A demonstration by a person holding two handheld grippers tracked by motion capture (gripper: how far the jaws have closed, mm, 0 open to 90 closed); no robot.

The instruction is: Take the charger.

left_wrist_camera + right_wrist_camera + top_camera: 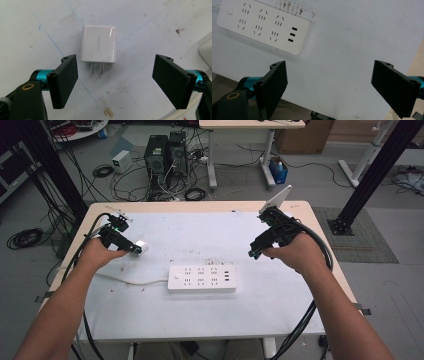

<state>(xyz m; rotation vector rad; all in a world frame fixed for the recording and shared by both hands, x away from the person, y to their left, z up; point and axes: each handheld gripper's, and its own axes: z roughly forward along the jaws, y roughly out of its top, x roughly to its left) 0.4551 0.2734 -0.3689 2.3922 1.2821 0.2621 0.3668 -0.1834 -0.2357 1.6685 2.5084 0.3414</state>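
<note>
The left gripper (pixel 115 82) hung just over the table with its jaws spread wide and nothing between them, aimed straight down at a small white charger (pixel 99 44) lying flat on the white table (pixel 150 30), its two metal prongs (pixel 97 68) pointing back toward the gripper. In the high view the same left gripper (pixel 131 247) sat at the table's left side with the charger (pixel 141 246) just beside its tip, well apart from the white power strip (pixel 201 278) at the middle of the table. The charger looked like a light, rigid plastic block with glossy, rounded faces — likely slippery under hard pads, so a centred squeeze across its two long flat sides seemed the safest hold, keeping the prongs free and untouched, since they were thin and could bend or be blocked from a socket. Lying flat, it offered only low side walls, so the jaws would probably have to come down close to the tabletop. The right gripper (pixel 337 90) was also spread and empty, held above the table's right part (pixel 255 251); its view looked past the jaws to the power strip (pixel 262 25) — sockets and three USB slots facing up.
</note>
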